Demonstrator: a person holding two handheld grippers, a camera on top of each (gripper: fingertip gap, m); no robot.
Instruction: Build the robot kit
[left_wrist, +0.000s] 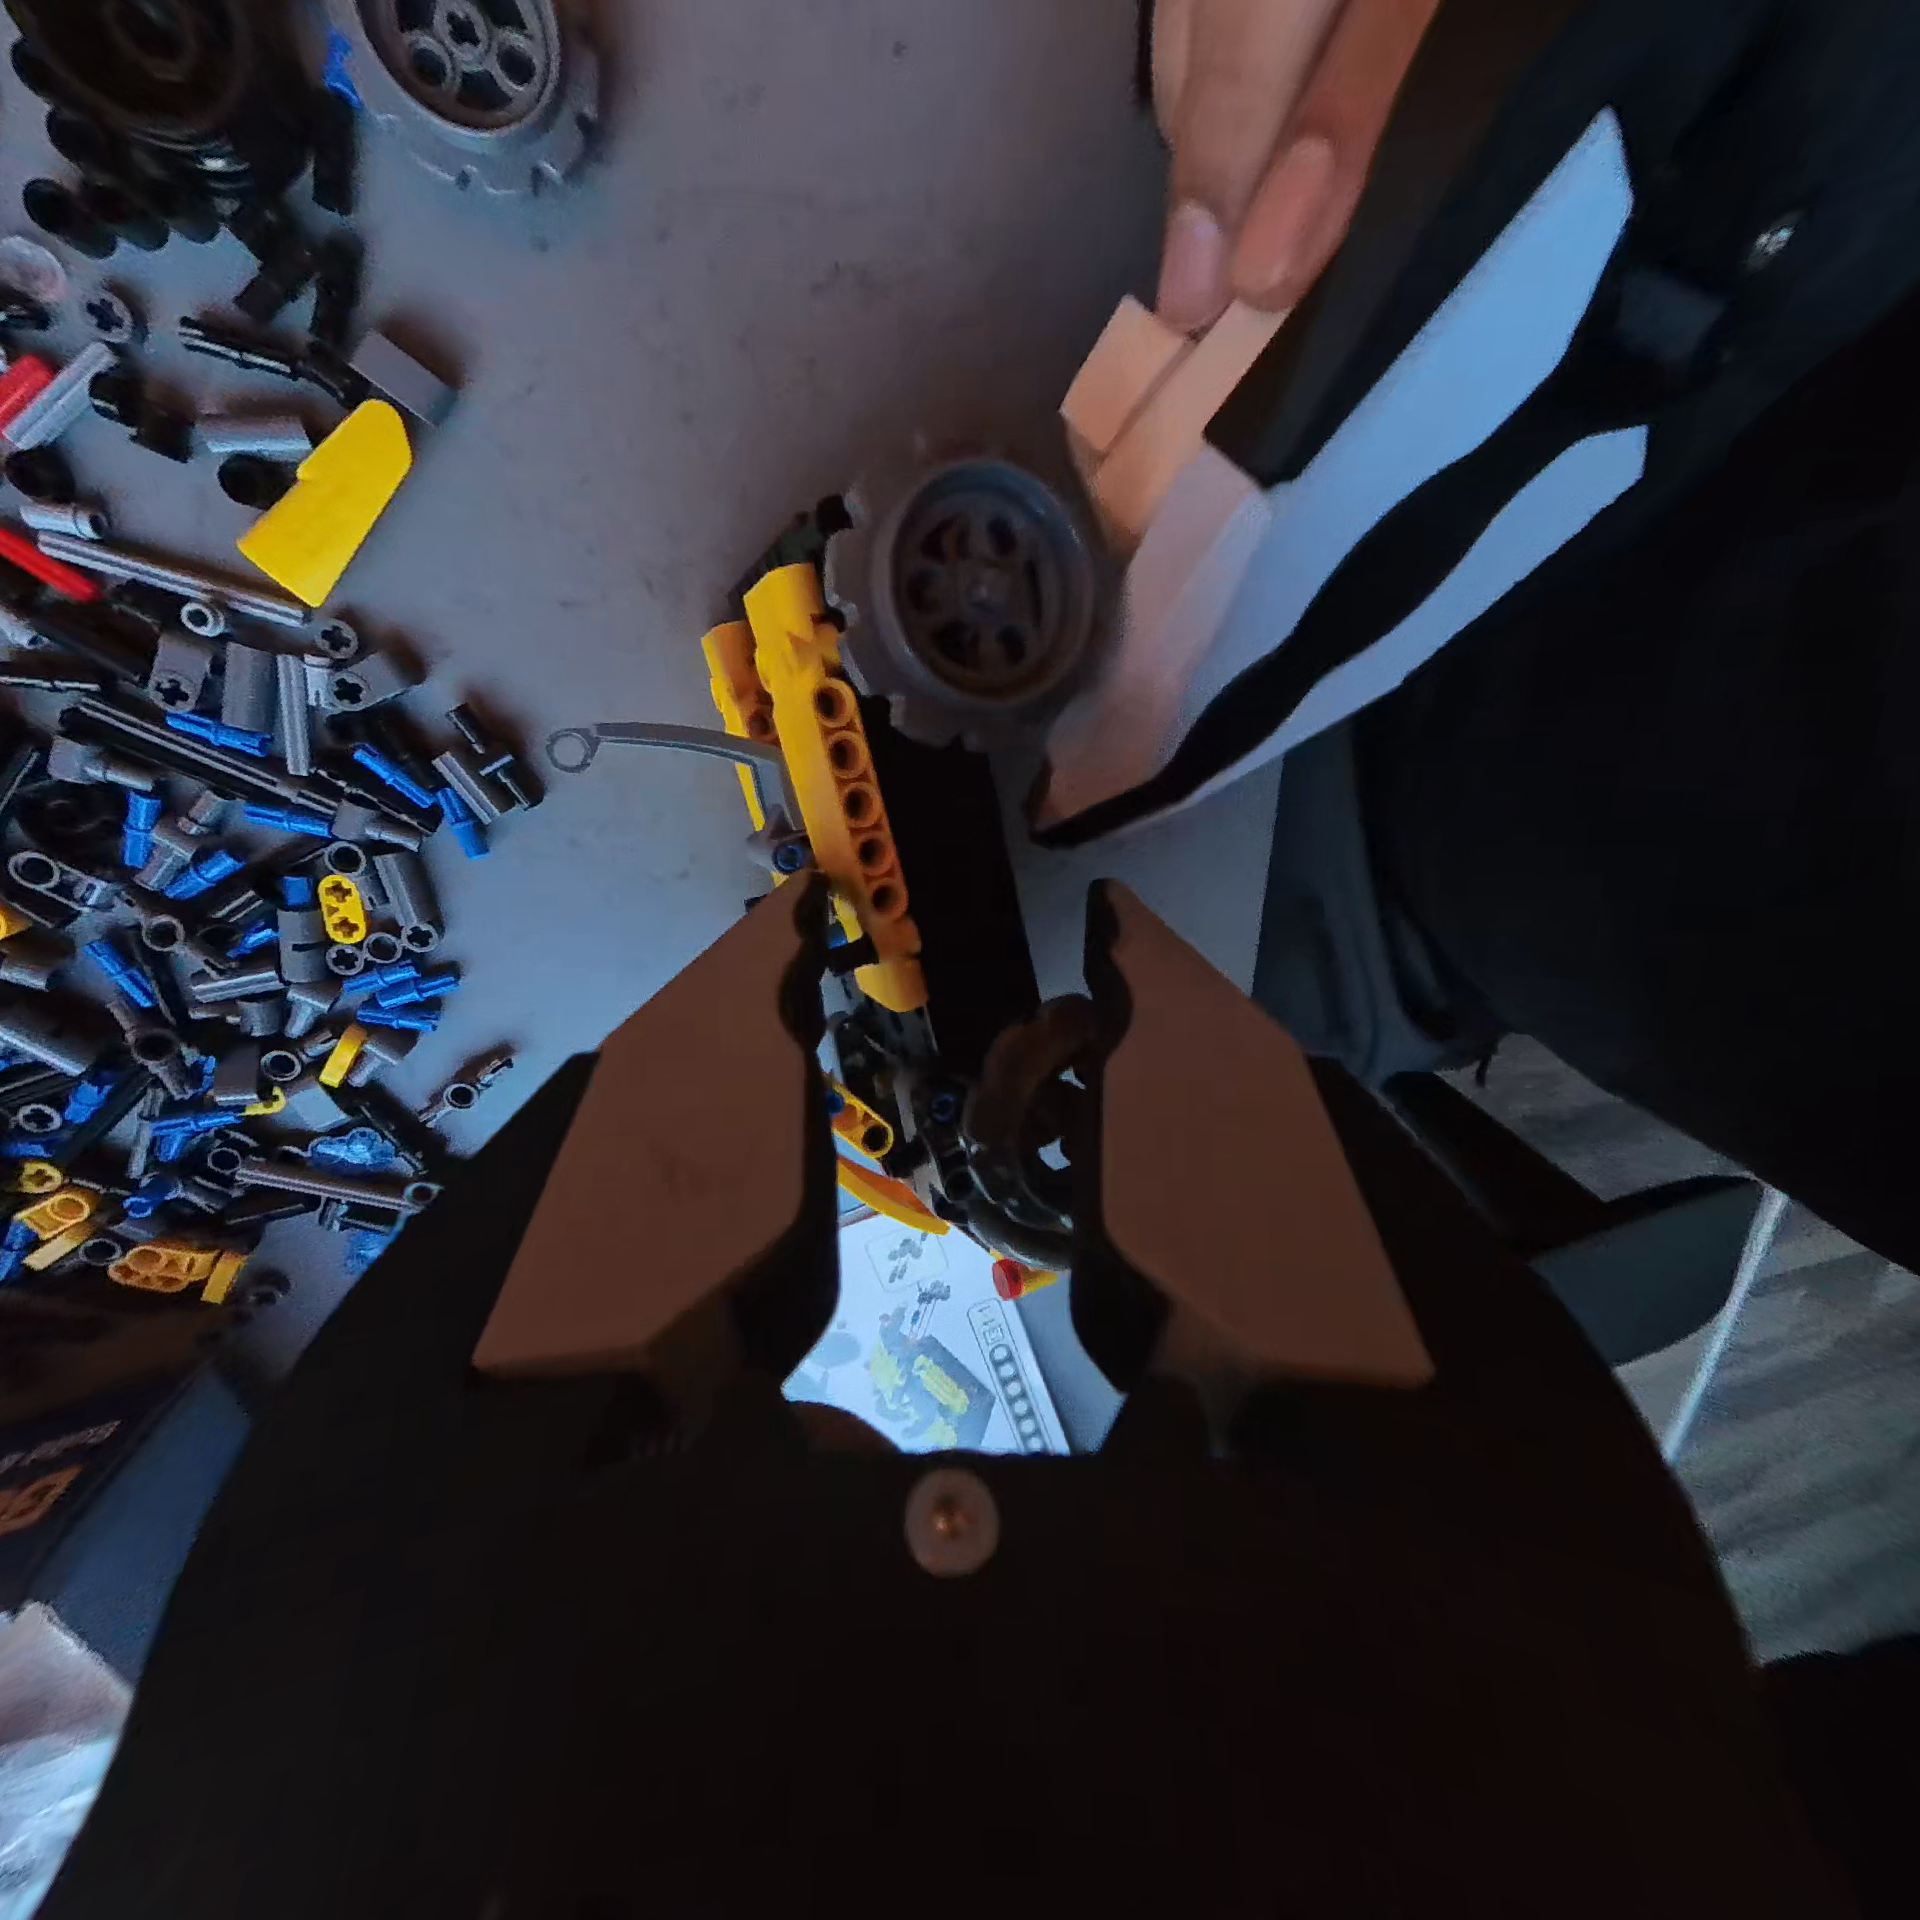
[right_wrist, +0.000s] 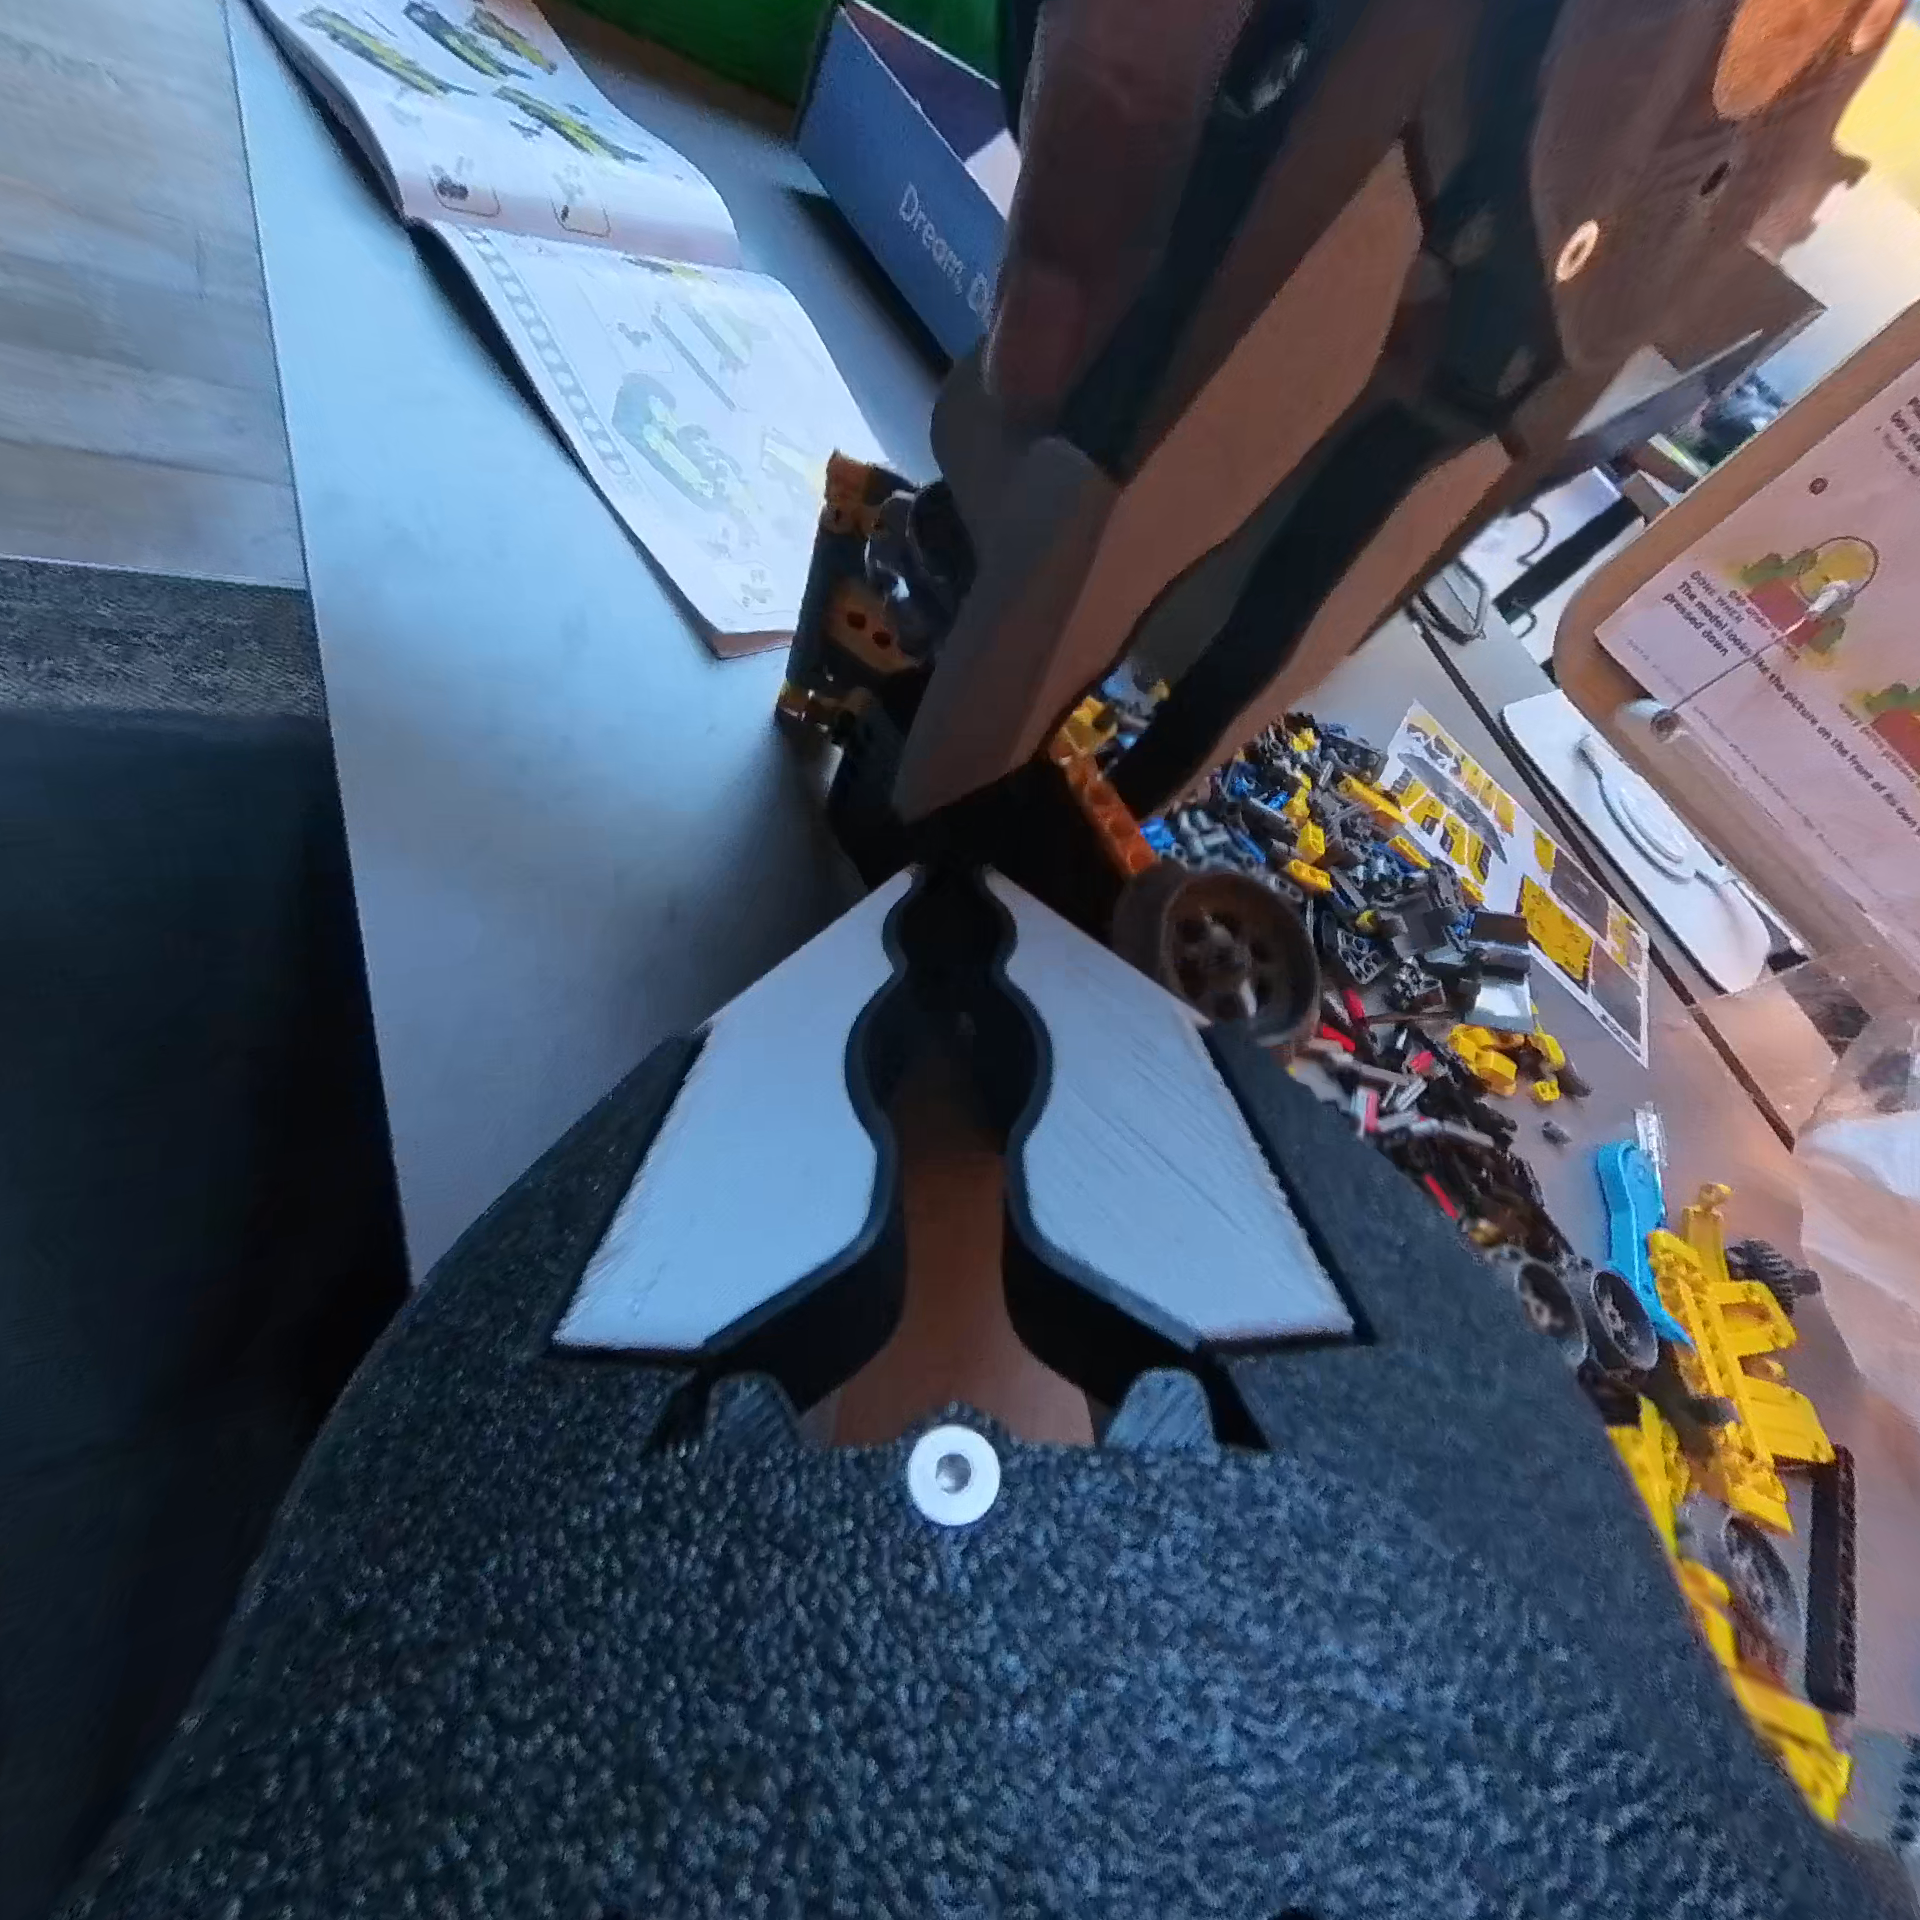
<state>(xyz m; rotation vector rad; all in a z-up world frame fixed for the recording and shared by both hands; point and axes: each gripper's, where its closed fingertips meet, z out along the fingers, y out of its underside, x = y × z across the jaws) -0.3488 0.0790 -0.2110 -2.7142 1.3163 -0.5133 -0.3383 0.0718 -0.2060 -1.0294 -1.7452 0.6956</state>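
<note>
Right at the table's (right_wrist: 540, 727) near edge, bare grey surface beyond. Left tongs (left_wrist: 951, 914) spread around the yellow-and-black model (left_wrist: 847, 790), not clamping; right tongs (right_wrist: 951, 883) nearly closed, tips against its black side beside the wheel (left_wrist: 982, 597).

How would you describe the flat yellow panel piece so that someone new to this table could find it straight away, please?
Start in the left wrist view at the big pile of loose black, grey and blue parts on the grey table. At the pile's upper edge lies the yellow panel, left of the half-built yellow and black model. It is the only broad, smooth, hole-free yellow piece; its neighbours are small pins and beams.
</note>
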